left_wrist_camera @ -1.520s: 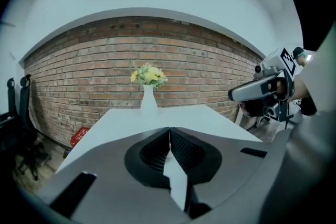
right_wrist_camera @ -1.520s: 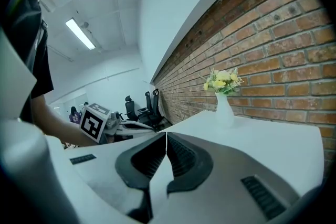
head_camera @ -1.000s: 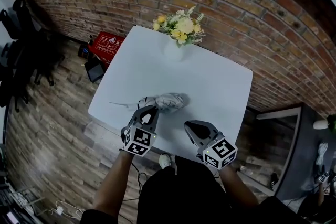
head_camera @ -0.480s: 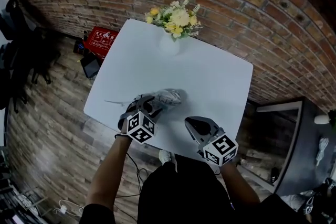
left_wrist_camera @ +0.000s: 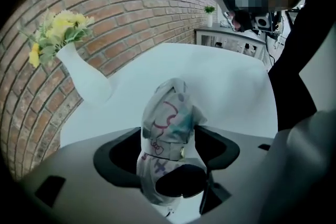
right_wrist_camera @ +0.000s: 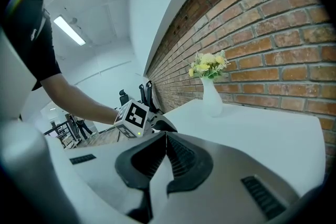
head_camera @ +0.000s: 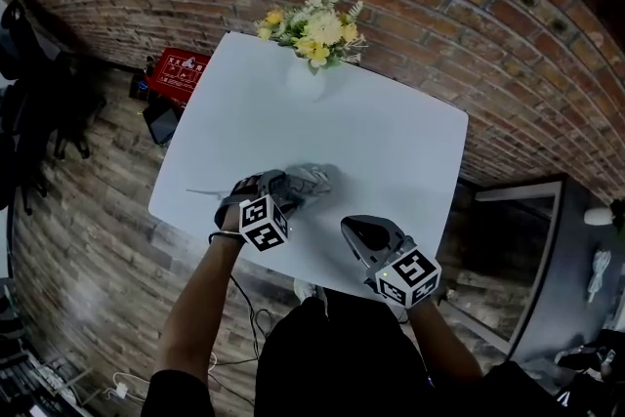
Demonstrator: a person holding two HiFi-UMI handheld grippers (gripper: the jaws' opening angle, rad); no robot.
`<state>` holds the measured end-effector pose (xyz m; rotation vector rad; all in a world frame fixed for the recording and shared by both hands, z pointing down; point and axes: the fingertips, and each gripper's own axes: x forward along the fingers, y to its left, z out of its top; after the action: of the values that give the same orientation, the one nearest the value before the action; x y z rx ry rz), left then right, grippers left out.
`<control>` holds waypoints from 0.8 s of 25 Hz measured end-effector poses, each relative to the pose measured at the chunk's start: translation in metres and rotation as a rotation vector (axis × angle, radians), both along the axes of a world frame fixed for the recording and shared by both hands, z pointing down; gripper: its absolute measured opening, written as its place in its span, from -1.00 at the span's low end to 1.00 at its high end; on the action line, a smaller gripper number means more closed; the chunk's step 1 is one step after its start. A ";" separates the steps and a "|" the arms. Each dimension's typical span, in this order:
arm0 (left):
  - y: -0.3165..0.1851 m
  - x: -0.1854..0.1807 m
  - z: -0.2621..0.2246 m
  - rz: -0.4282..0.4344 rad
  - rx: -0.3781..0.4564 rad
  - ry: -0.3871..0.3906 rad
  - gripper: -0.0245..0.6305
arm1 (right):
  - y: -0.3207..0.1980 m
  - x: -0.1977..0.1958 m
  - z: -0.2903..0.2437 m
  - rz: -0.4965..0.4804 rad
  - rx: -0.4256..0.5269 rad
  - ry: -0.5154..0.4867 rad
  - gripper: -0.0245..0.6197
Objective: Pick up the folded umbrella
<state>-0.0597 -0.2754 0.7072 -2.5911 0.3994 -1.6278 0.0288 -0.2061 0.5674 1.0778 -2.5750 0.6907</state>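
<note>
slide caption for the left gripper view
Just-opened left claw straddles the folded umbrella on the white table; flower vase behind.

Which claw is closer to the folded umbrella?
Left. The left gripper, jaws just opened, straddles the umbrella; the right gripper sits apart, toward the table's near edge.

You have bright, even light, a ceiling strip (right_wrist_camera: 69,30) glowing above your right tool (right_wrist_camera: 166,139), and fisheye bending at the edges.

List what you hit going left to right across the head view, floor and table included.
Red crate → left gripper, whose jaws have just been opening, either side of the folded umbrella → vase of flowers → right gripper. The umbrella overlaps the left gripper, so it has no slot of its own.
</note>
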 end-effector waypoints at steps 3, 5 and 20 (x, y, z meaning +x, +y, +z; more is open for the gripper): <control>-0.004 -0.004 0.011 0.019 -0.028 -0.041 0.07 | -0.002 -0.001 0.002 -0.001 -0.005 -0.003 -0.85; -0.006 -0.007 0.017 0.020 -0.051 -0.055 0.09 | -0.003 -0.001 0.003 0.002 -0.007 -0.001 -0.85; -0.007 -0.003 0.028 0.071 -0.162 -0.080 0.08 | -0.008 0.021 0.008 0.037 -0.014 0.019 -0.85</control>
<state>-0.0629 -0.2828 0.7356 -2.6066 0.1748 -1.8030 0.0497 -0.2144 0.5756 1.1248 -2.5364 0.7035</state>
